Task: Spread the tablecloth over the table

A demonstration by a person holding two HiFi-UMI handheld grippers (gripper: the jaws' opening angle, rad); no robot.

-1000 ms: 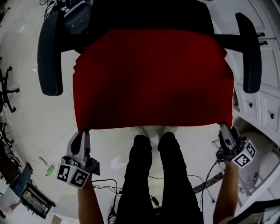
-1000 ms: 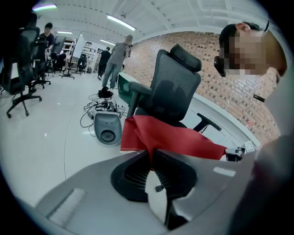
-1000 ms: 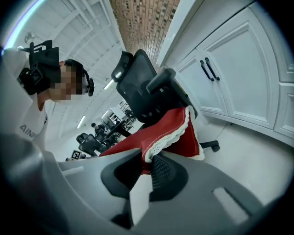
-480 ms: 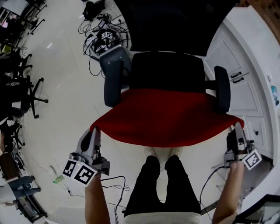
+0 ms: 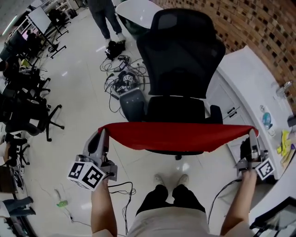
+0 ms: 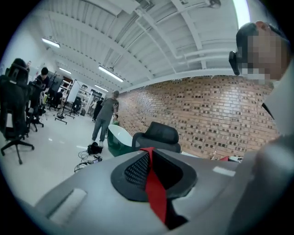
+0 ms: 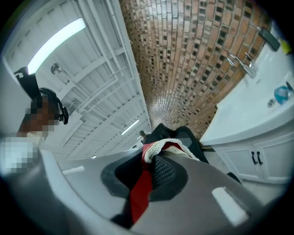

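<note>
A red tablecloth [image 5: 178,136] hangs stretched as a flat band between my two grippers, in front of a black office chair [image 5: 180,60]. My left gripper [image 5: 102,133] is shut on the cloth's left corner; in the left gripper view a red strip of tablecloth [image 6: 154,188] is pinched between its jaws. My right gripper [image 5: 252,133] is shut on the right corner; in the right gripper view the red tablecloth [image 7: 140,190] with a white lace edge [image 7: 161,146] sits in its jaws. Both grippers are held up at about the same height.
A white counter [image 5: 259,88] with cabinet doors and small items runs along the right, below a brick wall [image 5: 249,23]. Cables and a device [image 5: 125,83] lie on the floor left of the chair. Other chairs [image 5: 23,115] and a standing person [image 5: 104,14] are further off.
Both grippers rose with the tablecloth. It came up off the chair seat and now shows as a thin taut band at chair-seat level; the view tilted up towards the room.
</note>
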